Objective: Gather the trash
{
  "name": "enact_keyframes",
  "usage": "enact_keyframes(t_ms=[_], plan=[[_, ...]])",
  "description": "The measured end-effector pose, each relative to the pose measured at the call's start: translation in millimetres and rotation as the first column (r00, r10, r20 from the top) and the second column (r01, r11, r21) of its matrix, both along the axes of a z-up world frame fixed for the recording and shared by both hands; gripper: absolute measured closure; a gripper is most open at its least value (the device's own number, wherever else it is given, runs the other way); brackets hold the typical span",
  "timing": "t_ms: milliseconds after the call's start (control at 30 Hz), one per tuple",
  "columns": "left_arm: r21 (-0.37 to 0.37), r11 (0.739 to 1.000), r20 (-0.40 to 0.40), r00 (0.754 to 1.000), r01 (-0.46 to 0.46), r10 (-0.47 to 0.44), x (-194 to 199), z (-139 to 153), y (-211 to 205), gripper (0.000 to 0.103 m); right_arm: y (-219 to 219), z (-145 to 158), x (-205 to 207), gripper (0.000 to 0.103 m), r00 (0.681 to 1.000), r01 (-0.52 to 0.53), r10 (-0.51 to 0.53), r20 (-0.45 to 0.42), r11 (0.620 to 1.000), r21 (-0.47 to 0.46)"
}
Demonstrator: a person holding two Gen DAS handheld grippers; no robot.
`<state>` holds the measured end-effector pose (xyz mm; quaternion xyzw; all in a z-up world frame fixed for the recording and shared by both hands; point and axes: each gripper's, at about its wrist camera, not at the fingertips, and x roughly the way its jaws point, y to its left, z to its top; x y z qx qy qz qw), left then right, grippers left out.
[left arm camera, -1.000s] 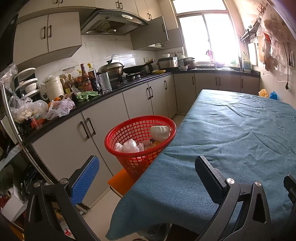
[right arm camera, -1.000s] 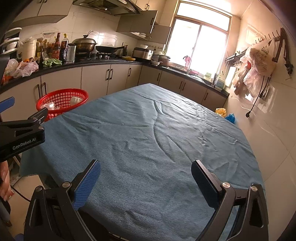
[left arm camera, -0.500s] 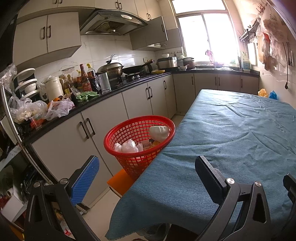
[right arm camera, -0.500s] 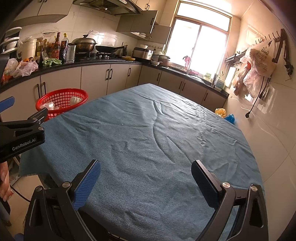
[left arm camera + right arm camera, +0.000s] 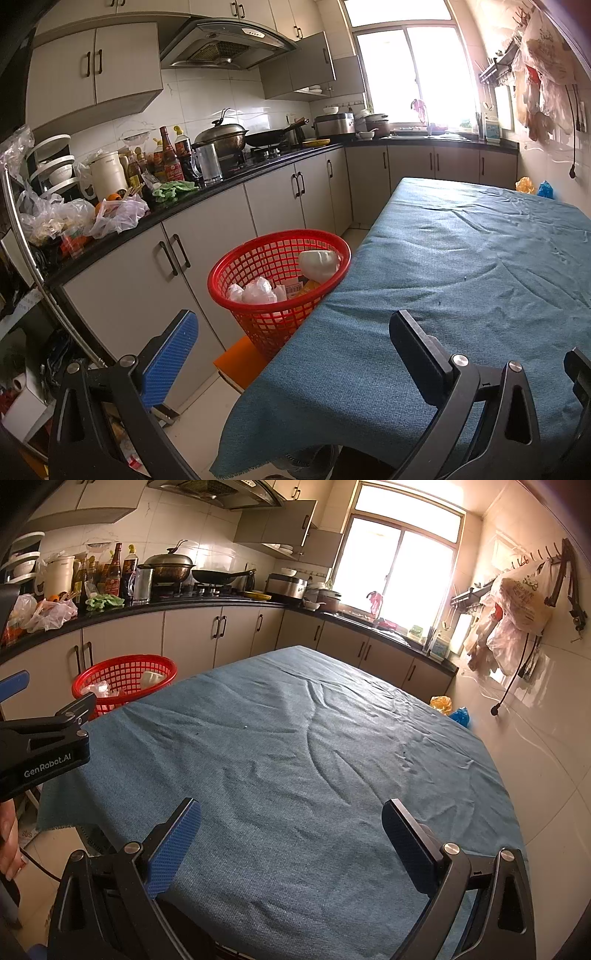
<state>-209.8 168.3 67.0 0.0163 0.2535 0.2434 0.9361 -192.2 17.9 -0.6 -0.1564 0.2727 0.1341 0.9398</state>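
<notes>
Step in hand: you are holding both tools at the near end of the table [image 5: 295, 757], and nothing is being carried; by the look of it the gathering is finished or nearly so.
Left gripper [image 5: 291, 350]: you are keeping its fingers spread wide with nothing between them, pointing toward the basket.
Right gripper [image 5: 291, 834]: its fingers are likewise standing wide apart and empty, over the near edge of the table.
Trash [image 5: 255, 291]: crumpled white wrappers, a pale rounded lump and bits of card are lying inside the red basket [image 5: 221, 269], which is standing just beside the table's left edge, lower than the tabletop.
Table: the blue cloth [image 5: 461, 266] is showing only wrinkles and a few tiny specks, too small to identify.
Next move: you are probably looking for leftovers; two small bags, yellow [image 5: 439, 703] and blue [image 5: 460, 715], are sitting past the table's far right corner, though I cannot tell whether they count as rubbish.
Materials: the basket is a round, stiff plastic lattice; the cloth is a coarse soft weave; one pad on each tool is ribbed blue, the other plain black.
</notes>
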Motion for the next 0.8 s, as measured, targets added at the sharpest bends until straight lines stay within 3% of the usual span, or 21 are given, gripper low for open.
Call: enact_keyframes(t_ms=[633, 733, 800], plan=[[-0.011, 1.000, -0.012, 1.000, 0.018, -0.018, 5.5, -2.1, -4.0, 0.000, 0.9, -3.1, 0.5, 0.003, 1.000, -0.001, 0.001, -0.010, 1.000, 0.006], [-0.070, 0.994, -0.024, 0.996, 0.085, -0.087, 13.0, 1.3, -10.5, 0.000, -9.9, -3.1, 9.9, 0.003, 0.999, 0.016, -0.014, -0.043, 0.999, 0.039], [-0.135, 0.971, -0.041, 0.978, 0.198, -0.205, 27.2, 4.0, -25.7, 0.000, -26.8, -1.7, 24.3, 0.003, 0.995, 0.074, -0.070, -0.070, 0.995, 0.063]])
